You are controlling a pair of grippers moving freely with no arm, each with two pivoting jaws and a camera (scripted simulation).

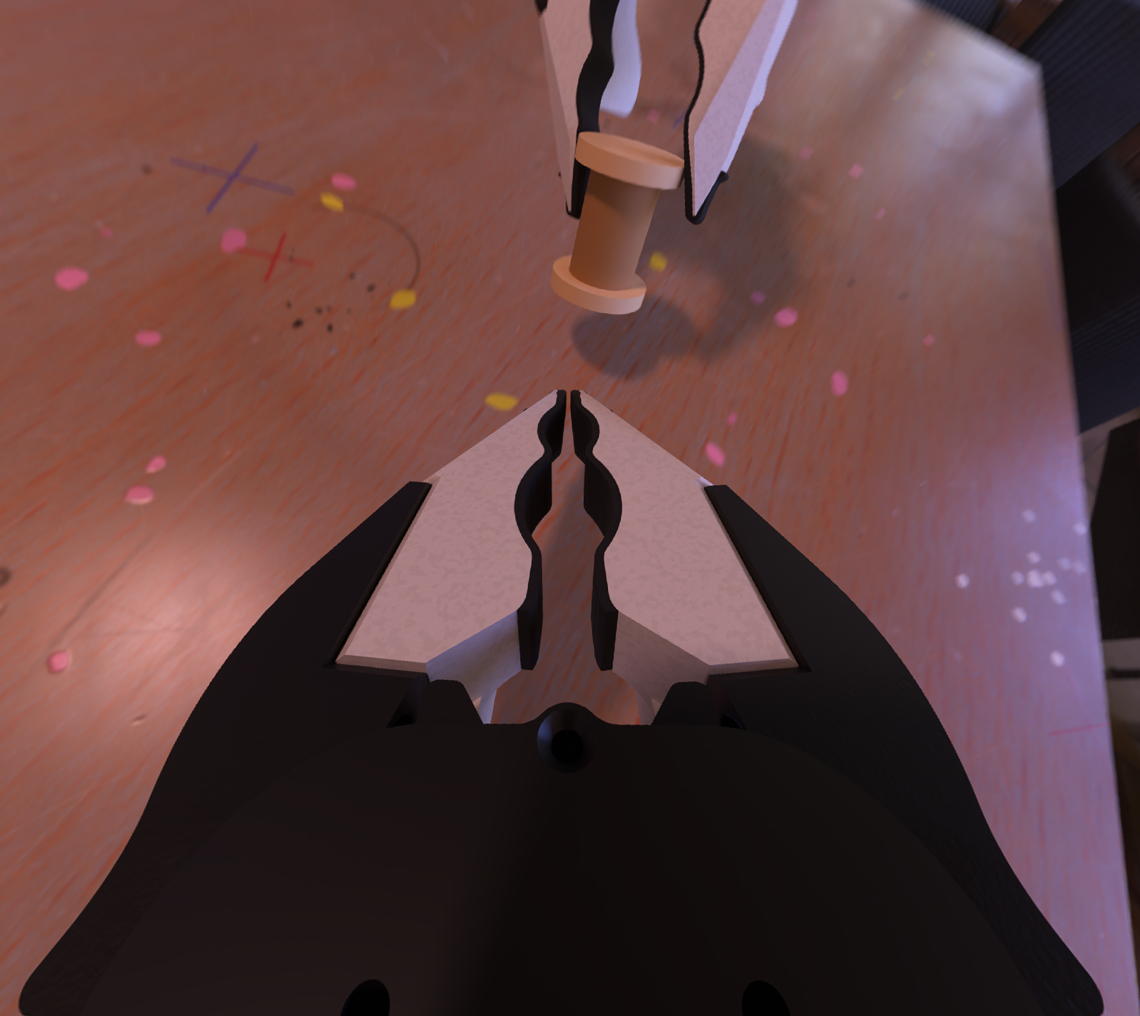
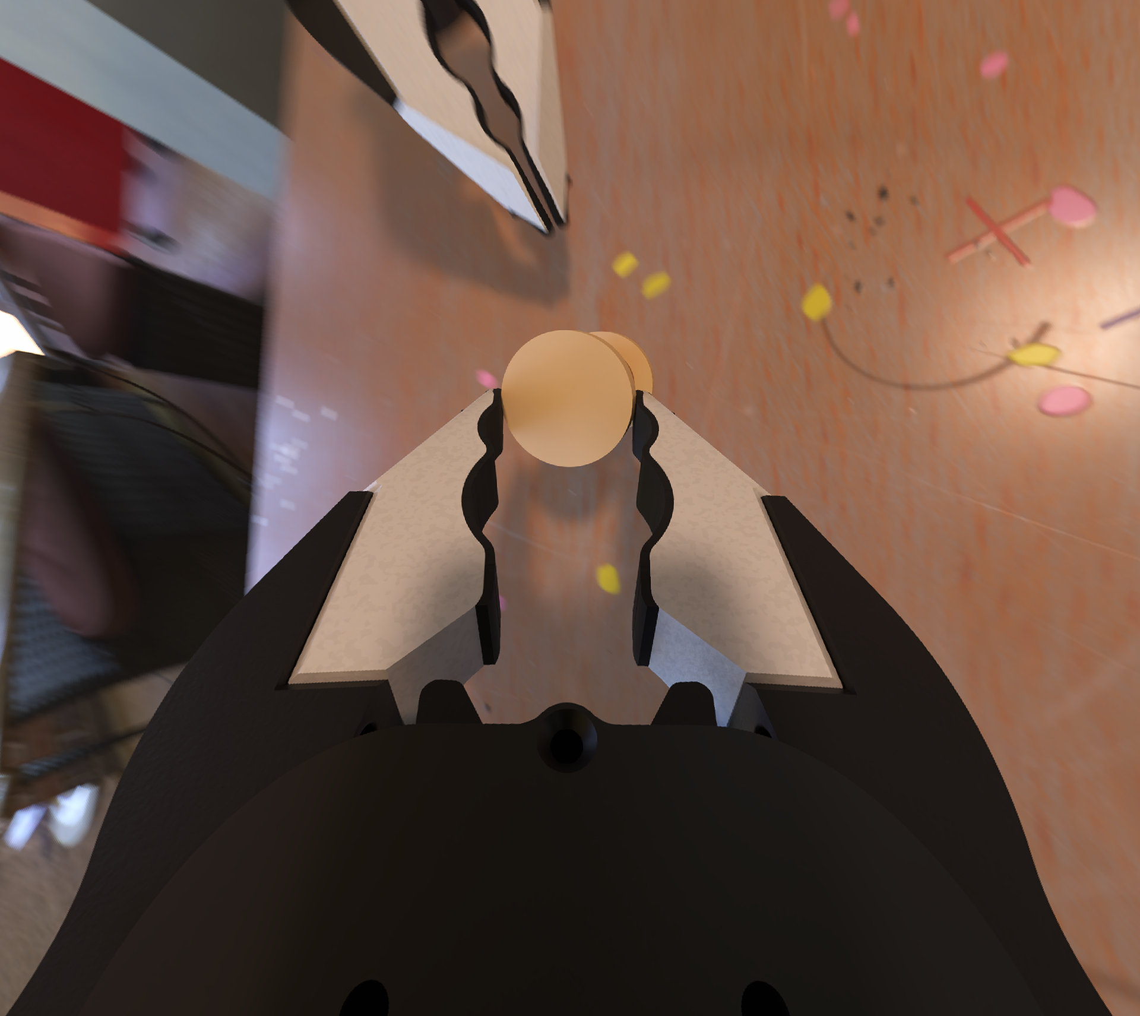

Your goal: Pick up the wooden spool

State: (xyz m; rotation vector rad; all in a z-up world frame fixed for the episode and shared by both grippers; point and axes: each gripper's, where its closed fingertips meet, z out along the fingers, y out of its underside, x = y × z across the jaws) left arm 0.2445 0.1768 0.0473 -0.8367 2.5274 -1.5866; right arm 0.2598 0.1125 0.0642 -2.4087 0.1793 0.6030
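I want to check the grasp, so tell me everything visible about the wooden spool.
The wooden spool is a small light-brown bobbin: a darker cylindrical core between two paler round flanges, bare of thread. The right gripper pinches its upper flange at the rim between its fingertips. It hangs tilted, lower flange toward the table, apparently lifted clear, with its shadow on the wood below. The right wrist view shows it end-on as a disc. The shut left gripper does not touch it.

Spool (image 1: 607,227) held between right tongs (image 1: 635,209), raised above counter (image 1: 247,431); left tongs (image 1: 567,397) positioned near, before it, apart.
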